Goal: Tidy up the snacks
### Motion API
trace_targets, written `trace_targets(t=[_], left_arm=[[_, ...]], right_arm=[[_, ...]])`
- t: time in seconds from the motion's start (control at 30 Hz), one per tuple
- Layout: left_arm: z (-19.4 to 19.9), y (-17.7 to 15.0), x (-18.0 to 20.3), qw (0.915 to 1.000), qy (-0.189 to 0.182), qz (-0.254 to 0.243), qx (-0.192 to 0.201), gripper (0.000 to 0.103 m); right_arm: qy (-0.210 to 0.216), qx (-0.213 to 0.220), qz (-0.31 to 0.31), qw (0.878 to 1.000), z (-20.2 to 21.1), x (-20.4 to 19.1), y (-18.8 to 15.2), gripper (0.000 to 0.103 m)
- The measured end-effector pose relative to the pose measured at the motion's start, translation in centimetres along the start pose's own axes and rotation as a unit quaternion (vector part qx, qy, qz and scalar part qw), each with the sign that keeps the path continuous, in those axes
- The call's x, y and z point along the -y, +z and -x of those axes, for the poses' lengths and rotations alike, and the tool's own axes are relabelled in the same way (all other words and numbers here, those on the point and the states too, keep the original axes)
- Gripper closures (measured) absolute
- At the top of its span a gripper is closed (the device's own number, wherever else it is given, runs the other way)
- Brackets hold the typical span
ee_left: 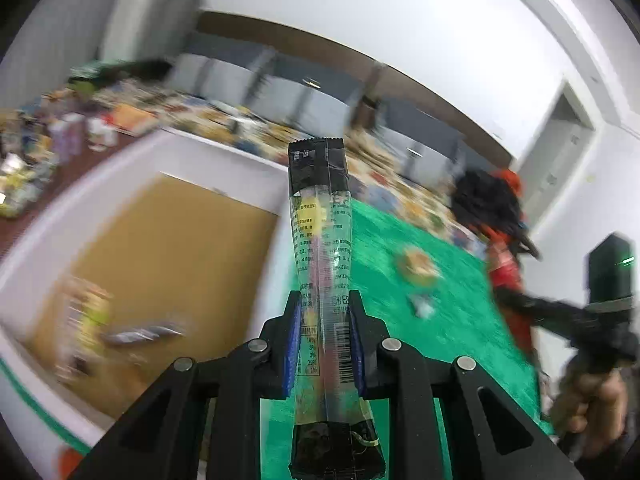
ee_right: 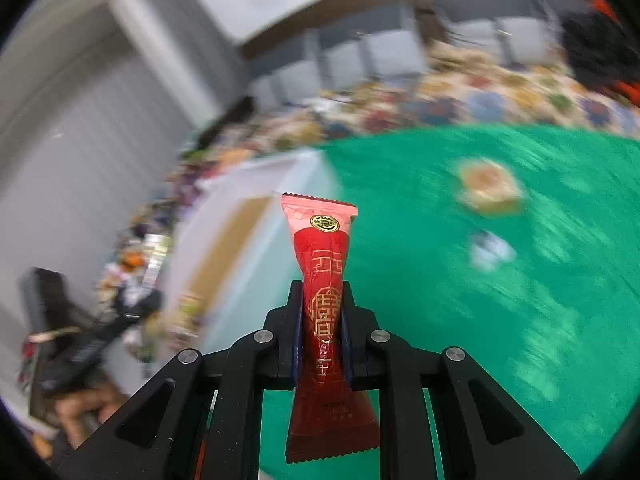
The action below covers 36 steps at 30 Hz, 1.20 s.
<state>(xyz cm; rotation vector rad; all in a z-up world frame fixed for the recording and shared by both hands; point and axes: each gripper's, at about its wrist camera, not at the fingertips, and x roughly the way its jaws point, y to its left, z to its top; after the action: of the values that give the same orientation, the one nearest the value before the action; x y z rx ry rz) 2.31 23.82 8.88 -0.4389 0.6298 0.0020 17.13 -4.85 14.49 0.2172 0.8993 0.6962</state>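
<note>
While left gripper [ee_left: 324, 312] clamps clear packet [ee_left: 322, 248], right gripper [ee_right: 322, 312] clamps red packet [ee_right: 324, 280]

Glossy plastic red wrapper [ee_right: 326, 280]

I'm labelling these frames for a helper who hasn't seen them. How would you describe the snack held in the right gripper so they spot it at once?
Start at the green table cover beside the white box. In front of it the right gripper is shut on a long red snack packet, pinched at its middle. Gold characters and a round gold seal on a pink top set it apart from the left gripper's clear, black-ended packet.
</note>
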Motion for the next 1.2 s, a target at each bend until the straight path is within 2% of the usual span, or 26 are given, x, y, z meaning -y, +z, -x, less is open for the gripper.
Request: trace_targets(t=[0.13, 0.2, 0.23, 0.27, 0.3, 0.33, 0.37, 0.47, 0.57, 0.67, 0.77, 0.8, 0.9, 0.97, 1.1, 1.2], left_arm=[[1.7, 1.4, -6.0, 0.9976, 0.068, 0.009, 0.005, 0.081], [2.1, 1.3, -8.8, 0.9936, 0.113, 0.010, 0.003, 0.072], [1.9, 1.0, -10.2, 0.9910, 0.133, 0.010, -0.004, 0.049], [1.5, 0.6, -11.2, 0.9886, 0.149, 0.013, -0.011, 0.020], [1.4, 0.2, -12.3, 0.9854, 0.168, 0.020, -0.015, 0.013], [1.5, -0.3, -13.0, 0.9829, 0.182, 0.025, -0.014, 0.013], [1.6, -1.1, -13.7, 0.9808, 0.192, 0.030, -0.018, 0.013], [2.5, -3.4, -14.8, 0.9800, 0.192, 0.047, -0.019, 0.012], [2.7, -4.9, -13.8, 0.9811, 0.186, 0.049, -0.023, 0.012], [2.5, -5.5, -10.7, 0.9858, 0.164, 0.031, -0.021, 0.012], [1.5, -5.3, -5.9, 0.9914, 0.129, -0.008, -0.023, 0.011], [1.0, -5.4, -4.1, 0.9926, 0.116, -0.026, -0.024, 0.011], [-1.3, -5.8, 2.1, 0.9923, 0.078, -0.088, -0.040, 0.005], [-3.0, -6.4, 5.7, 0.9885, 0.070, -0.124, -0.052, 0.004], [-6.2, -7.8, 12.0, 0.9745, 0.083, -0.195, -0.074, 0.004], [-7.0, -8.5, 15.0, 0.9676, 0.093, -0.221, -0.078, 0.004]], right_arm=[[0.073, -0.015, 0.039, 0.996, -4.0, -8.5, 2.2, 0.087], [0.099, -0.031, 0.053, 0.993, -6.5, -11.9, 2.2, 0.085], [0.109, -0.041, 0.059, 0.991, -8.0, -13.3, 1.9, 0.081], [0.123, -0.052, 0.062, 0.989, -9.5, -14.5, 1.6, 0.069], [0.140, -0.074, 0.061, 0.986, -11.2, -15.5, 1.0, 0.041], [0.151, -0.097, 0.057, 0.982, -12.5, -16.0, 0.3, 0.034], [0.153, -0.107, 0.055, 0.981, -13.1, -16.4, -0.4, 0.035], [0.130, -0.100, 0.083, 0.983, -12.8, -15.7, -3.0, 0.035], [0.057, -0.093, 0.123, 0.986, -12.3, -11.4, -5.9, 0.033], [-0.067, -0.097, 0.146, 0.982, -11.4, -3.1, -9.7, 0.033], [-0.169, -0.102, 0.128, 0.972, -8.8, 5.7, -12.5, 0.033], [-0.191, -0.098, 0.120, 0.969, -7.7, 7.7, -12.9, 0.033], [-0.267, -0.068, 0.076, 0.958, -2.7, 15.2, -14.5, 0.033], [-0.296, -0.056, 0.053, 0.952, -0.5, 18.0, -14.8, 0.033], [-0.340, -0.046, 0.007, 0.939, 2.5, 23.0, -15.9, 0.032], [-0.342, -0.027, -0.020, 0.939, 4.0, 24.3, -15.6, 0.031]])
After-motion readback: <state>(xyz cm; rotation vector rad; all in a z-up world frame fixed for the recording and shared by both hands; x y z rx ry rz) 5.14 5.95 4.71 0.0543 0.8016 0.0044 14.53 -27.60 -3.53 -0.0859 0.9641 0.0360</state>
